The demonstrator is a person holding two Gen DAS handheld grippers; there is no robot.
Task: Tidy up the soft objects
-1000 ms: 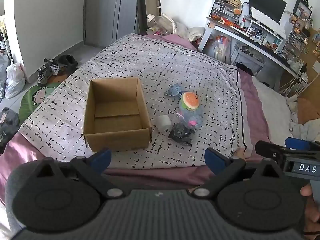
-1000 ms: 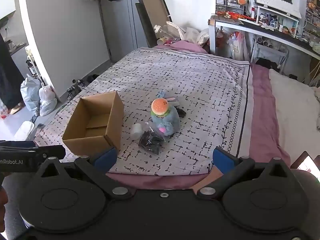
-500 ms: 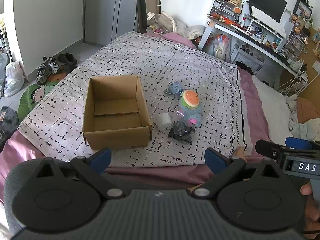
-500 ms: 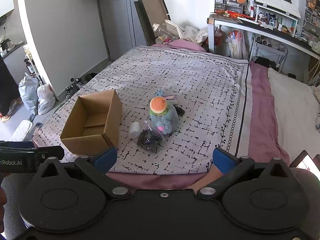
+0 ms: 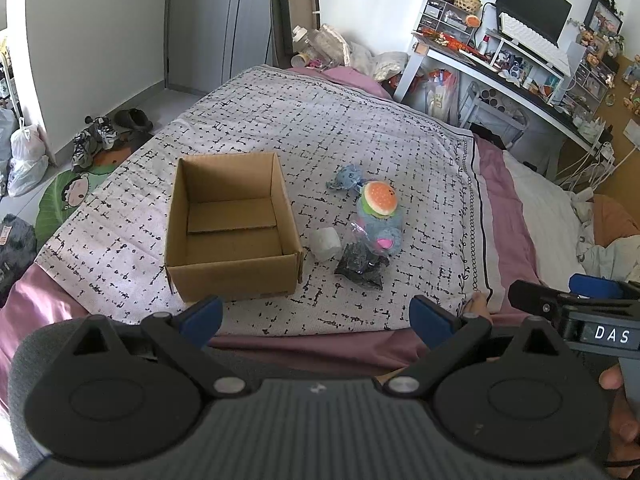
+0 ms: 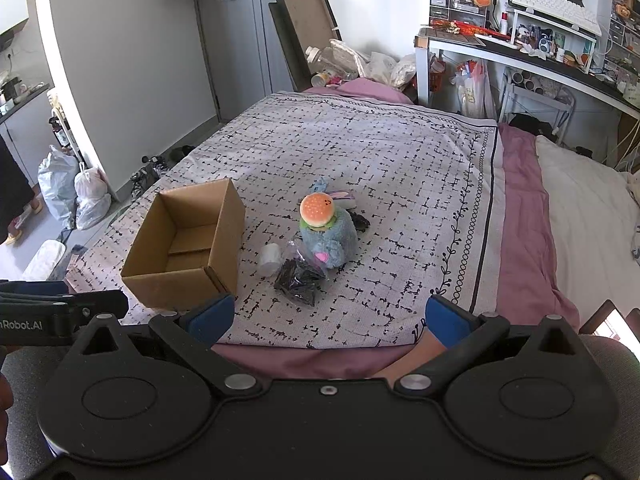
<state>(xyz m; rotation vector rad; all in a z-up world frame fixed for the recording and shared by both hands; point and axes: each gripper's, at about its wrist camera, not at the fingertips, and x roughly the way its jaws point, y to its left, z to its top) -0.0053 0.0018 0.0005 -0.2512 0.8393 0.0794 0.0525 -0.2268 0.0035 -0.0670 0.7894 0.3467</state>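
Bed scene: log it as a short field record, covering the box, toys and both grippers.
box: cardboard box, open, empty, on bedspread
toys: burger plush atop blue plush; small blue plush behind
others: white roll, dark bag, beside box
left gripper: open, empty, short of bed
right gripper: open, empty

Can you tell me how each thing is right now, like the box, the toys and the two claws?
cardboard box: open on top, empty, upright on the bedspread.
burger plush: resting on top of the blue plush.
blue plush: lying on the bedspread, beside the box.
white roll: lying between box and plush.
dark bag: lying flat, leaning against the blue plush.
left claw: open, empty.
right claw: open, empty.
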